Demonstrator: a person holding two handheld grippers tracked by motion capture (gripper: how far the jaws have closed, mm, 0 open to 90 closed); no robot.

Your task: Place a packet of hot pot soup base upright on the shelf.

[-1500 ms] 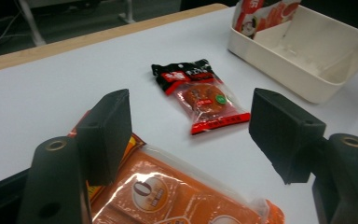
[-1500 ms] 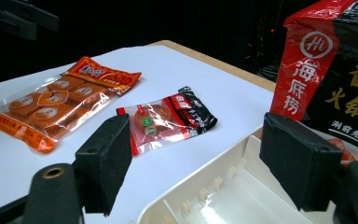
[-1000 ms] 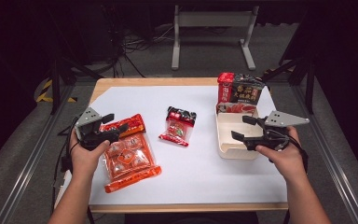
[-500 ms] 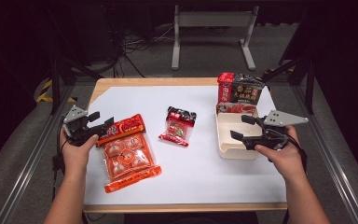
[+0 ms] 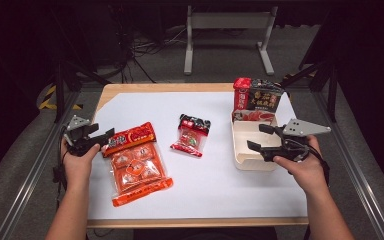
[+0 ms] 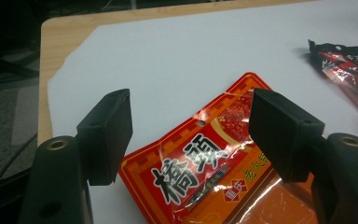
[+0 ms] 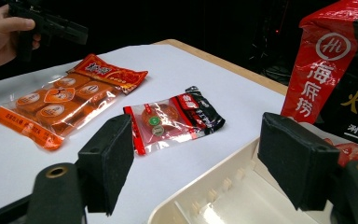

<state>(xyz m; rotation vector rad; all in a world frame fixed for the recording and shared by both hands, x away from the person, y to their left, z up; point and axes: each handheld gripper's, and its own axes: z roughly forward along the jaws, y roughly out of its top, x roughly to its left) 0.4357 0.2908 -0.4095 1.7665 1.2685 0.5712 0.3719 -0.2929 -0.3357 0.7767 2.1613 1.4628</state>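
1. High view, far left: the left gripper [image 5: 101,139] hovers at the far left corner of the large orange packet [image 5: 136,164], which lies flat on the white sheet [image 5: 220,190] on the left half of the table [image 5: 130,87].
2. Left gripper view: the jaws stand wide apart with the packet's red header [image 6: 200,163] between and below them; the pads press on nothing.
3. Risk here, as I judge it: the packet is flat and slick, so jaws closing from above may skate over the film, or pinch the sheet along with it.
4. Centre: a small red-and-black packet [image 5: 192,135] lies alone, well apart from both grippers.
5. Right: a cream tray [image 5: 245,162] sits near the right edge, with a red-and-black bag [image 5: 257,97] standing at its far end.
6. Right gripper [image 5: 256,137], high view: it hangs over the tray with its jaws wide and empty; the right gripper view shows only the tray rim [image 7: 200,196] below them.
7. Risk on this side: a packet carried across could catch the tray wall or knock over the upright bag, and this low-hanging gripper crowds the drop spot.
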